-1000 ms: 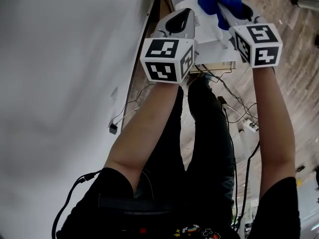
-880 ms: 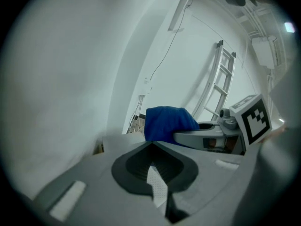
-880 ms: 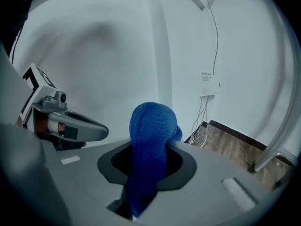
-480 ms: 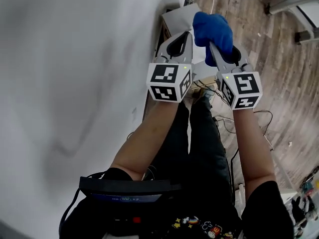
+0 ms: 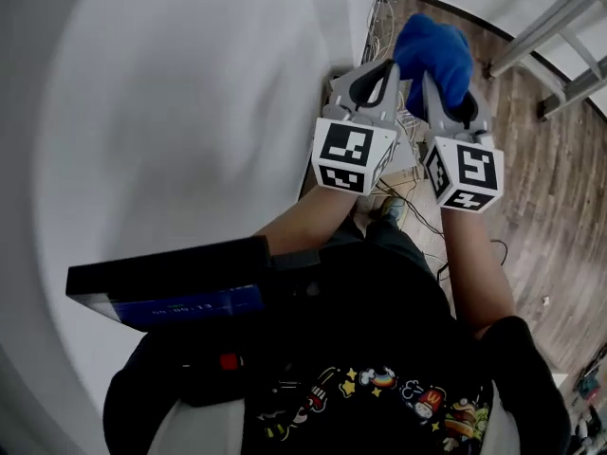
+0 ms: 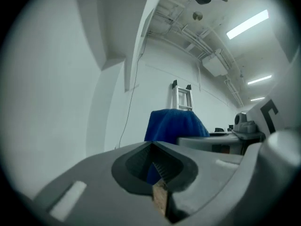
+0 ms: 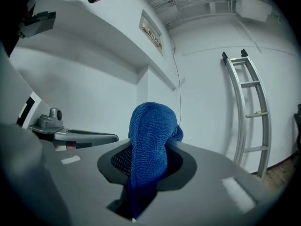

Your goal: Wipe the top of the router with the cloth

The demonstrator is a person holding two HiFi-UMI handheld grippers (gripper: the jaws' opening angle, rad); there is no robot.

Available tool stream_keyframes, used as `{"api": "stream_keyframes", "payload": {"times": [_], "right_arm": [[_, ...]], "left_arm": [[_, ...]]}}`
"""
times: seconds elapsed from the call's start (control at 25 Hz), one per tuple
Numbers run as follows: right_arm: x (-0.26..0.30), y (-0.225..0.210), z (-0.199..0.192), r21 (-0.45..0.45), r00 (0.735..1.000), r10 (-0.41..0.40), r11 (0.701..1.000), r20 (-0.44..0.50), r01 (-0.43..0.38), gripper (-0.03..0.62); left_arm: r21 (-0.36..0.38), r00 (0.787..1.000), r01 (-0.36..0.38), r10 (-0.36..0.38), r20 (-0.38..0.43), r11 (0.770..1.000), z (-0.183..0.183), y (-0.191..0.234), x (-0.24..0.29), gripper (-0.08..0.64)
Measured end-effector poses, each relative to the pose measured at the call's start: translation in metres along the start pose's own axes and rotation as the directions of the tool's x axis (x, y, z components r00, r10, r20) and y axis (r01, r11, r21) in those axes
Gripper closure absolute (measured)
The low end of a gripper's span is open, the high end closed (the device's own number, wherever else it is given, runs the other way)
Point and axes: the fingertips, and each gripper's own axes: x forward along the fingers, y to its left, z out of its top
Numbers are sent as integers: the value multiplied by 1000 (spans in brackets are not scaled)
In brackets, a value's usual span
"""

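Note:
My right gripper point(image 5: 432, 76) is shut on a blue cloth point(image 5: 433, 53), which bunches up over its tips. In the right gripper view the cloth point(image 7: 149, 142) is pinched between the jaws and stands up out of them. Close to its left, my left gripper point(image 5: 387, 66) is shut with nothing held; in its own view the jaws point(image 6: 156, 166) meet, and the cloth point(image 6: 173, 124) shows beyond them. Both grippers are held up side by side, pointing at a white wall. A pale box-like thing point(image 5: 406, 155) shows between the marker cubes, mostly hidden; I cannot tell whether it is the router.
A white wall point(image 5: 171, 112) fills the left side. Cables point(image 5: 417, 218) lie on the wooden floor point(image 5: 541, 235). A metal ladder point(image 5: 560, 27) leans at the upper right, also seen as the ladder point(image 7: 251, 107). A dark device point(image 5: 171, 287) sits at the person's chest.
The head view has swung and tilted. Both grippers have risen and drawn closer together, with the cloth still in the right one. The white thing under them is now mostly covered.

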Motion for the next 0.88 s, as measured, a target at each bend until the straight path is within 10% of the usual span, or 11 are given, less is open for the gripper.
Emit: {"api": "stream_keyframes", "payload": {"times": [0.32, 0.88], "right_arm": [[-40, 25, 56, -53, 991, 13, 999, 130, -6, 472], [-29, 26, 69, -43, 994, -19, 999, 105, 24, 472]], "left_arm": [[118, 980, -63, 39, 194, 991, 73, -16, -44, 560], [52, 985, -116, 107, 138, 992, 79, 23, -45, 560]]}}
